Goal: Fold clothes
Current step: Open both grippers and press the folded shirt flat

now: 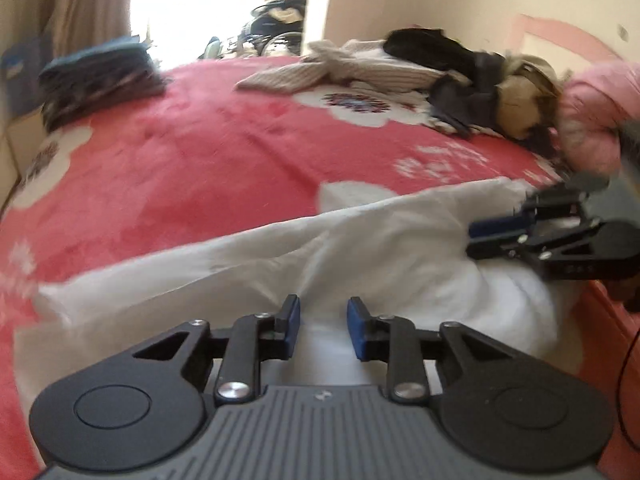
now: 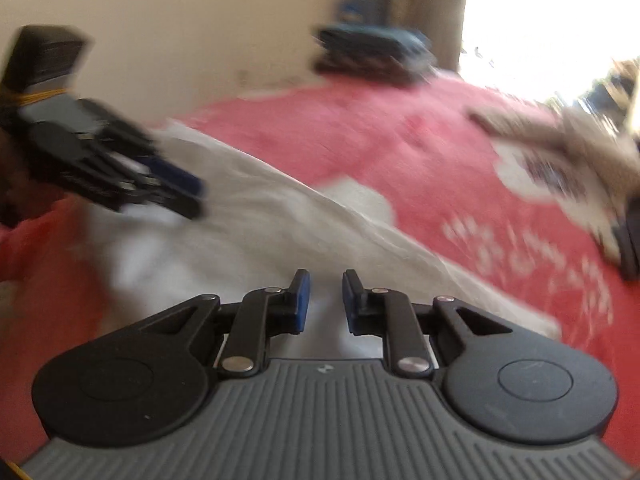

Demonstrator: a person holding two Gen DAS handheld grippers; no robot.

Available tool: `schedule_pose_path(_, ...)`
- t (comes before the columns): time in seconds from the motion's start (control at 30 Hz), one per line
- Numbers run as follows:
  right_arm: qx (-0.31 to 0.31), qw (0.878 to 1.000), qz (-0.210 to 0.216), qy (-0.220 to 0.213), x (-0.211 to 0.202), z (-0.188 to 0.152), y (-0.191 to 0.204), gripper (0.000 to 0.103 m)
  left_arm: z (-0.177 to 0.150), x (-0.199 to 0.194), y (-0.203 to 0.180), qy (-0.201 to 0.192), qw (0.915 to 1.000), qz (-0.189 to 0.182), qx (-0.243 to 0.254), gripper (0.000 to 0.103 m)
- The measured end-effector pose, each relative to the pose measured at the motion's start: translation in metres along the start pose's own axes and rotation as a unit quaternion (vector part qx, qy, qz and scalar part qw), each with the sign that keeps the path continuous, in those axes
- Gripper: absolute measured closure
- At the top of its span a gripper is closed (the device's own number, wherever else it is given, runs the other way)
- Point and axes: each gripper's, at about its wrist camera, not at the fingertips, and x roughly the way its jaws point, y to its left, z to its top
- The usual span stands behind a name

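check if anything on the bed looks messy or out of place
The clothes heap at the far side of the bed is tangled and unfolded, unlike the neat dark stack. The white garment lies wrinkled.

The bed [image 1: 192,168] is covered by a red blanket with white flower shapes. A white garment [image 1: 248,264] lies spread and rumpled across its near edge. At the far left corner sits a stack of dark folded clothes [image 1: 100,76]. Along the far right side lies a loose pile of clothes [image 1: 420,76], striped, black, grey and tan, with a pink item [image 1: 600,116] beside it.
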Motion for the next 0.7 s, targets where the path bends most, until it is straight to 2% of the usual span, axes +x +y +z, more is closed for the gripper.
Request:
schedule_pose_path(0.17,0.085,0.996,-0.028,-0.017,-0.005,0.003,-0.023,0.089,0.004,0.005,0.013,-0.011,0.9991,-0.002,-0.041,0.073)
schedule_pose_path(0.3,0.124,0.989,-0.08,-0.007,0.001,-0.002,-0.042,0.091,0.007,0.009,0.024,-0.019,0.9971,-0.003,-0.074,0.073)
schedule_pose_path(0.4,0.161,0.982,-0.094,-0.013,0.004,-0.011,-0.06,0.093,0.006,0.011,0.025,-0.025,0.9969,0.0,-0.074,0.073)
schedule_pose_path(0.53,0.19,0.974,-0.114,-0.045,-0.016,-0.01,-0.066,0.092,0.005,0.012,0.027,-0.03,0.9967,0.0,-0.076,0.073)
schedule_pose_path(0.7,0.221,0.963,-0.141,-0.065,-0.034,-0.015,-0.076,0.096,0.005,0.014,0.028,-0.032,0.9963,-0.003,-0.079,0.073)
